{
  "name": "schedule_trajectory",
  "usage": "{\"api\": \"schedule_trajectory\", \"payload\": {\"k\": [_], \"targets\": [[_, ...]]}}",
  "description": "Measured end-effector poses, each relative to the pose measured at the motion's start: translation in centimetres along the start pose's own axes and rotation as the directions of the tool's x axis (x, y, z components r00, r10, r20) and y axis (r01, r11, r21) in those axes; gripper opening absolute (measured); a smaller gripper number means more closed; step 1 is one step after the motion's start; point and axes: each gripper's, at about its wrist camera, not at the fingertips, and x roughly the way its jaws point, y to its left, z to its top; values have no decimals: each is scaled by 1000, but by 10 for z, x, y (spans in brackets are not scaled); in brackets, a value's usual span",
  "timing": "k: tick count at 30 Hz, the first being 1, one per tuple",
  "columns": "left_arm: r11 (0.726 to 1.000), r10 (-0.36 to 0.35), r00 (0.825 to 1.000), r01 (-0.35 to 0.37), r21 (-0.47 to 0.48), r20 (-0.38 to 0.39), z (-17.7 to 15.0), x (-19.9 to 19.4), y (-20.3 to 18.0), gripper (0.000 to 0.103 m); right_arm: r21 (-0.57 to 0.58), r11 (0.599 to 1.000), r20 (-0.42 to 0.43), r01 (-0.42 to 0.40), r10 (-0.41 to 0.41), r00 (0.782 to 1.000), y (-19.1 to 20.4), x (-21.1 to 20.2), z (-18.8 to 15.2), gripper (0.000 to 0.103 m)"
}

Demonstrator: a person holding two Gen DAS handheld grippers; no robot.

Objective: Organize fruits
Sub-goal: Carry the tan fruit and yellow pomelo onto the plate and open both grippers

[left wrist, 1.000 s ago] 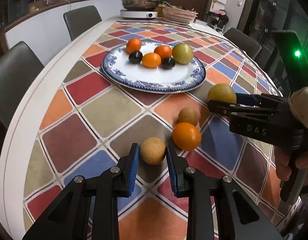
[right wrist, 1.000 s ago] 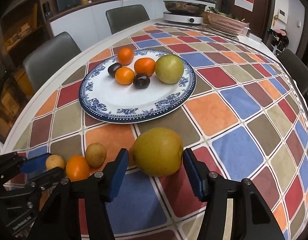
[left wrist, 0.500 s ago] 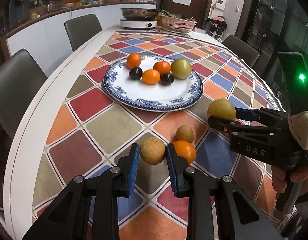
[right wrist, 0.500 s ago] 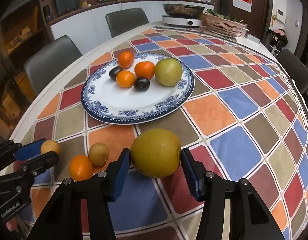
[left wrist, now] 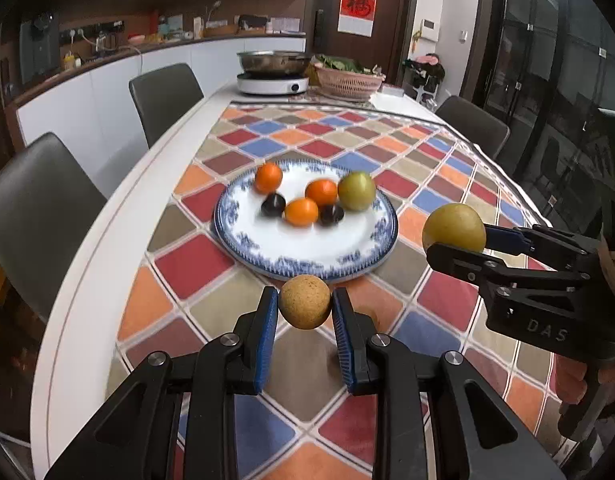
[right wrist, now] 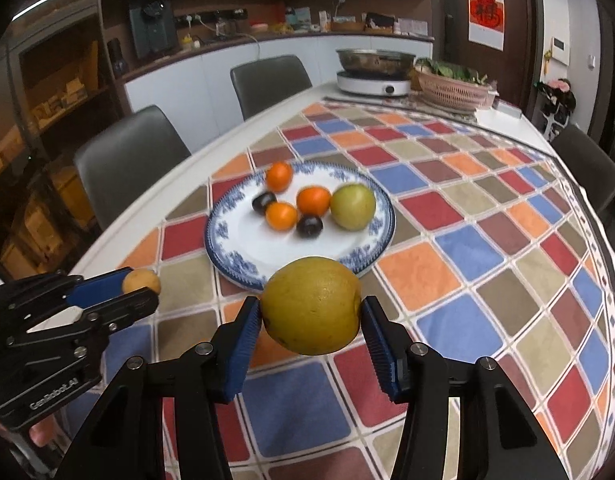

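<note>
My left gripper (left wrist: 305, 308) is shut on a small tan round fruit (left wrist: 305, 301) and holds it above the table, just short of the blue-and-white plate (left wrist: 307, 256). My right gripper (right wrist: 312, 314) is shut on a large yellow-green pear (right wrist: 312, 306), also lifted, near the plate's front rim (right wrist: 243, 268). Each gripper shows in the other view: the right one with the pear (left wrist: 453, 229), the left one with the tan fruit (right wrist: 141, 280). On the plate lie three oranges (left wrist: 301, 212), two dark plums (left wrist: 273, 205) and a green pear (left wrist: 356, 191).
The table has a checked cloth (left wrist: 387, 148) and a white edge on the left (left wrist: 107, 240). Grey chairs (left wrist: 39, 216) stand along both sides. A pot on a cooker (left wrist: 272, 72) and a basket of greens (left wrist: 347, 78) sit at the far end.
Both grippers have risen with their fruits and tilted up toward the plate. The orange and the small brown fruit on the cloth have dropped out of sight.
</note>
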Motion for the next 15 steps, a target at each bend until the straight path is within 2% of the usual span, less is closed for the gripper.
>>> {"api": "schedule_trajectory", "payload": {"k": [6, 15], "targets": [[1000, 8, 999, -9, 18, 38, 19, -1, 1, 28, -23, 1000, 45, 5, -4, 999, 2, -9, 17, 52], [1000, 12, 998, -12, 1, 58, 45, 17, 14, 28, -44, 999, 55, 18, -15, 998, 0, 2, 37, 52]]}}
